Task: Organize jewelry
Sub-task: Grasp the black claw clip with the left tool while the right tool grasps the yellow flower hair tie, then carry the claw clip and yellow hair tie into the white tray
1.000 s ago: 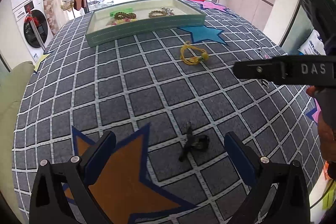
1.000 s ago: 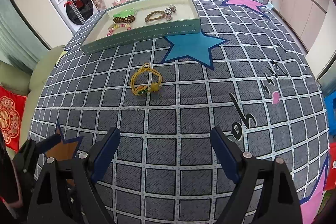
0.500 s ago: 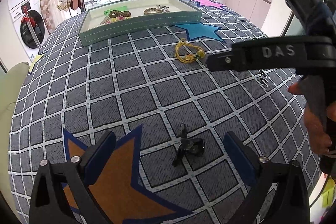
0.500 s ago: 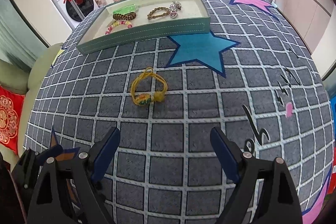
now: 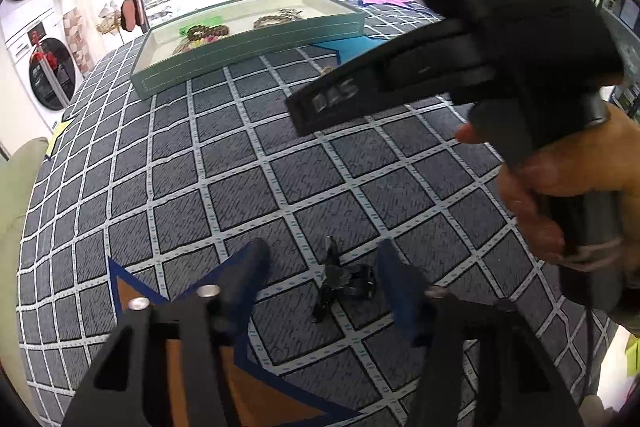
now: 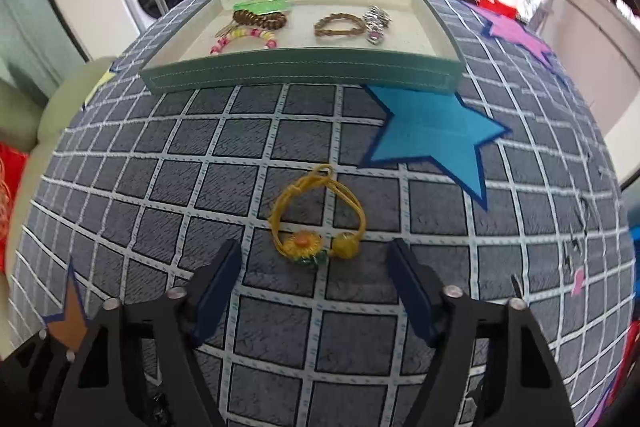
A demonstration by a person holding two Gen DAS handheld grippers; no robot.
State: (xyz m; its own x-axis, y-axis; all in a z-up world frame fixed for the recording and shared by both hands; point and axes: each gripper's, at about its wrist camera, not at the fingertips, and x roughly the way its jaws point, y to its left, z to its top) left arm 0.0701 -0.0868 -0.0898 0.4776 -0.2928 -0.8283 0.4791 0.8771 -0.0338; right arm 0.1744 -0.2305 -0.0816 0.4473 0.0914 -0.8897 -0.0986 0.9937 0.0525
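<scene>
The counter (image 6: 208,187) is covered by a grey grid-patterned cloth with star patches — a blue star (image 6: 432,139) sits near the far side, an orange star (image 5: 192,367) near the front edge.

A shallow green tray (image 6: 304,73) rests at the far side of the counter, just beyond the blue star. It holds a brown bead bracelet (image 6: 260,19), a pastel bead bracelet (image 6: 244,39), a woven brown bracelet (image 6: 340,25) and a silver piece (image 6: 376,23).

The right tool (image 6: 316,265) points steeply down at the cloth. Its jaws are spread and have just been closing. A yellow cord bracelet (image 6: 316,211) with a sunflower charm lies flat on the cloth between the blue star and the tips; its charm end lies near the gap between the tips, and neither pad touches it. In the left wrist view a hand (image 5: 568,187) grips the handle of this tool.

The left tool (image 5: 322,273) is also spread, its jaws have just been closing. A small dark metal ornament (image 5: 340,277) lies on the cloth between the fingertips — just beside the orange star. No pad presses on it.
</scene>
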